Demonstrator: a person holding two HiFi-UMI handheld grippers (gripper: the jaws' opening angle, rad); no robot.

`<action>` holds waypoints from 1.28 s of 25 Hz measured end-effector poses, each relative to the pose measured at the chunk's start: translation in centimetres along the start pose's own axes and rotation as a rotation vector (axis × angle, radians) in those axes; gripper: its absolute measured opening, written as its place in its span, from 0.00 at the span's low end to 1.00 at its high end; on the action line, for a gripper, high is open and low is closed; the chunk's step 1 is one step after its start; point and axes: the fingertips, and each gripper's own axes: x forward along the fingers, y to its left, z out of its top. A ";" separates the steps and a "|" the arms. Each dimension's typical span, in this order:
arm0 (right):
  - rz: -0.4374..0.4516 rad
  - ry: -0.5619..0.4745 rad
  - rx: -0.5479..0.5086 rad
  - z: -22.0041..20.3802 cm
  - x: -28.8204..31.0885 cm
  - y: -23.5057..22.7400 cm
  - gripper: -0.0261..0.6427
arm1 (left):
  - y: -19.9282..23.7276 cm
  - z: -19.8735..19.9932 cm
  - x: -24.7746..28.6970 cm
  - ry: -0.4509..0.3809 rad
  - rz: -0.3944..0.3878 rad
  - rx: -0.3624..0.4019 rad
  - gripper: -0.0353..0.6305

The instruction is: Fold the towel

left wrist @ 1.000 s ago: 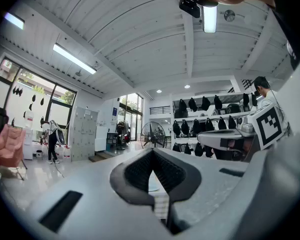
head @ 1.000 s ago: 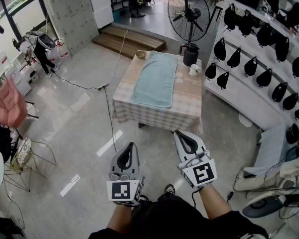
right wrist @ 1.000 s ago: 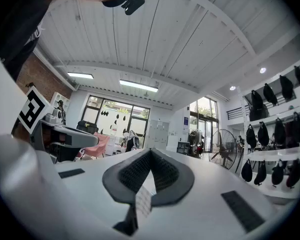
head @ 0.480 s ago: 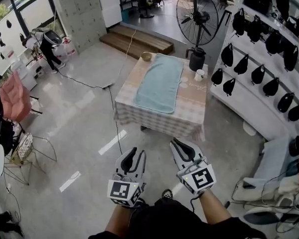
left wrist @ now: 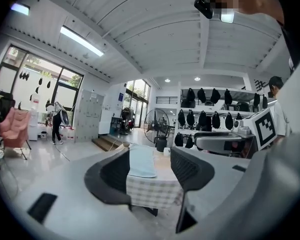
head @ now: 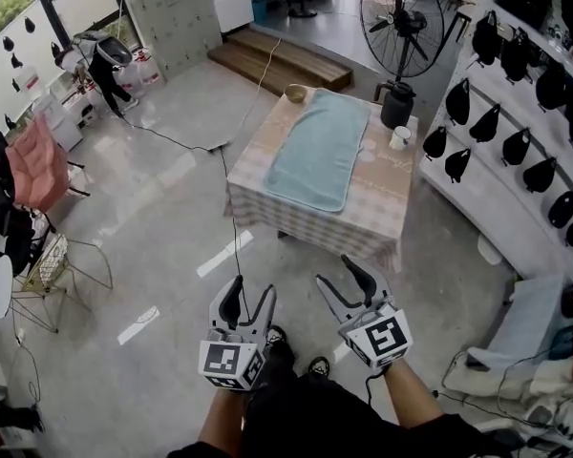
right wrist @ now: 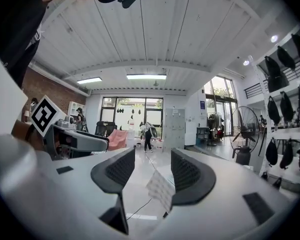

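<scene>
Only our head view shows the towel (head: pixel 318 151) whole on the bench (head: pixel 384 200), across open floor (head: pixel 162 227); left claw (head: pixel 248 300) and right claw (head: pixel 333 273) just opened wide, empty.

Bright, even daylight – gripper views bulge and darken at edges.

1 towel (head: pixel 320 149), 1 table (head: pixel 382 203), 1 bowl (head: pixel 295 93), 1 mug (head: pixel 399 138), 1 blk jug (head: pixel 396 108), 1 fan (head: pixel 402 12), 1 pink chair (head: pixel 36 165) & 2 grippers, i.e. left gripper (head: pixel 253 288) + right gripper (head: pixel 332 271).
</scene>
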 end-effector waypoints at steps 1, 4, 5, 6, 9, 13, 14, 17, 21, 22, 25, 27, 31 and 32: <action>0.002 -0.011 0.005 0.0 0.7 -0.5 0.34 | 0.4 0.0 0.7 0.001 0.003 -0.002 0.41; 0.003 -0.013 0.001 0.0 3.1 -1.5 0.35 | 1.9 0.4 3.0 0.000 -0.016 -0.009 0.41; 0.002 -0.012 -0.007 0.1 4.0 -1.8 0.35 | 2.4 0.6 3.8 -0.006 -0.024 -0.008 0.41; 0.001 -0.014 -0.013 0.3 5.0 -2.1 0.35 | 3.1 1.0 4.6 -0.015 -0.030 -0.004 0.41; -0.008 -0.010 -0.034 0.9 8.6 -3.4 0.35 | 5.6 2.4 7.4 -0.046 -0.052 -0.004 0.41; -0.039 0.003 -0.045 2.5 14.5 -4.7 0.35 | 10.0 4.9 11.2 -0.046 -0.094 0.008 0.41; -0.052 0.004 -0.045 2.9 15.9 -5.1 0.35 | 11.1 5.3 12.1 -0.040 -0.108 0.011 0.41; -0.097 0.015 -0.032 3.2 19.6 -6.3 0.35 | 14.2 6.1 14.6 -0.032 -0.143 0.012 0.41; -0.148 0.037 -0.012 2.7 24.9 -7.6 0.35 | 19.3 6.0 17.4 -0.019 -0.180 -0.008 0.41; -0.160 0.044 -0.014 2.7 26.1 -8.1 0.35 | 20.4 5.9 18.2 -0.013 -0.188 -0.014 0.41; -0.187 0.080 -0.034 2.4 29.0 -9.8 0.35 | 23.0 5.5 21.3 0.006 -0.213 -0.032 0.41; -0.202 0.105 -0.040 1.7 30.4 -11.2 0.35 | 23.9 5.4 23.6 0.008 -0.234 -0.032 0.41; -0.239 0.135 -0.014 0.1 33.1 -14.8 0.35 | 24.8 5.6 29.2 0.018 -0.281 -0.021 0.41; -0.244 0.137 -0.015 -0.2 33.8 -16.0 0.35 | 24.8 5.6 30.8 0.020 -0.290 -0.017 0.41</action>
